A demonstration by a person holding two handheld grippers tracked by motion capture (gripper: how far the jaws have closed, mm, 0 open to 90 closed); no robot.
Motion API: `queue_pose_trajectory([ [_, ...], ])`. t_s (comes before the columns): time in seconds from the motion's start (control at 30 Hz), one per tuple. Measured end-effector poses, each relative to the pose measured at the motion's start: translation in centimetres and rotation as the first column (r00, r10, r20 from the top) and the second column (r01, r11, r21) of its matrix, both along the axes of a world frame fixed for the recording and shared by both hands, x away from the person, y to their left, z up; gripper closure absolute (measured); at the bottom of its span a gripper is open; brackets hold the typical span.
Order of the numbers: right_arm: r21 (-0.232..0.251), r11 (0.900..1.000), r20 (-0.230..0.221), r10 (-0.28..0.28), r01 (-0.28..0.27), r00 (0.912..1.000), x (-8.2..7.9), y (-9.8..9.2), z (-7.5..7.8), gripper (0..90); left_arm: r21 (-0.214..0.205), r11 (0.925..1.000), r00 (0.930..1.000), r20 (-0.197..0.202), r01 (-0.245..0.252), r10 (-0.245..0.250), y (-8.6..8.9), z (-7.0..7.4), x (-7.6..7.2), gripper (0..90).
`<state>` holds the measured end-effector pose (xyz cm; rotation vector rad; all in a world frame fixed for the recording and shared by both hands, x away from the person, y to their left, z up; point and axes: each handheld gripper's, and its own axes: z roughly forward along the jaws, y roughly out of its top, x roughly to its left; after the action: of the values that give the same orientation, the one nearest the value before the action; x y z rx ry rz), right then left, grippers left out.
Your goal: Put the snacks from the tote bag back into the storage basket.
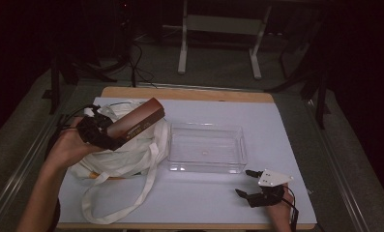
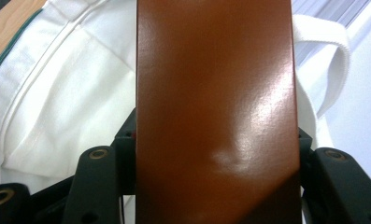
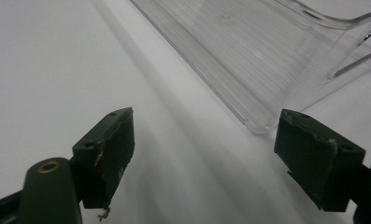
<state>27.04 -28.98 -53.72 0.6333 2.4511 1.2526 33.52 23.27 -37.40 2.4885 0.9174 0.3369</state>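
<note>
Left hand-held gripper (image 1: pixel 113 137) is clamping a brown box (image 1: pixel 137 120) by its lower end, jaws pressing on both narrow sides, as the left gripper view is showing with the box (image 2: pixel 216 107) rising straight up between them. It is holding the box tilted in the air, upper end pointing toward the far right, just above a white cloth bag (image 1: pixel 126 154) lying slumped on the desk (image 1: pixel 199 203). Gripping low is leaving most of the box free, which probably suits setting it down end first or flat. Just right of the bag, a clear tray (image 1: pixel 207 147) is sitting with nothing visible inside; judging by the tilt, the box is likely heading there. Right hand-held gripper (image 1: pixel 250 183) is resting near the desk's front edge, jaws standing wide apart and gripping nothing, well away from the box. Its own view is looking along the desk toward the tray's near corner (image 3: pixel 262 123), seemingly waiting to steady the tray.
</note>
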Motion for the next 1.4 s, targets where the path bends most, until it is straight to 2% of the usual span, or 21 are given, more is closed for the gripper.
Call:
queue_pose_trajectory([
  [0.47,0.000,1.0000,0.002,0.001,-0.001,1.0000,0.0,0.0,0.0,20.1,0.020,0.9977,0.9977,0.017,0.066,-0.066,-1.7,1.0,0.2,44.3],
  [0.8,-0.001,1.0000,0.002,0.001,-0.001,1.0000,0.0,0.0,0.0,20.1,0.041,0.9933,0.9941,0.008,0.108,-0.108,-2.5,1.1,0.3,44.3],
  [0.97,-0.001,1.0000,0.002,0.000,0.000,1.0000,0.0,0.0,0.0,20.1,0.043,0.9886,0.9895,0.002,0.144,-0.145,-3.0,1.4,0.5,44.3],
  [1.1,-0.001,1.0000,0.002,0.001,-0.001,1.0000,0.0,0.0,0.0,20.1,0.023,0.9865,0.9867,0.007,0.162,-0.162,-3.3,1.5,0.5,44.2],
  [1.4,-0.001,1.0000,0.001,0.001,-0.001,1.0000,0.0,0.0,0.0,20.1,0.023,0.9793,0.9794,0.013,0.201,-0.201,-4.0,1.7,0.7,44.3],
])
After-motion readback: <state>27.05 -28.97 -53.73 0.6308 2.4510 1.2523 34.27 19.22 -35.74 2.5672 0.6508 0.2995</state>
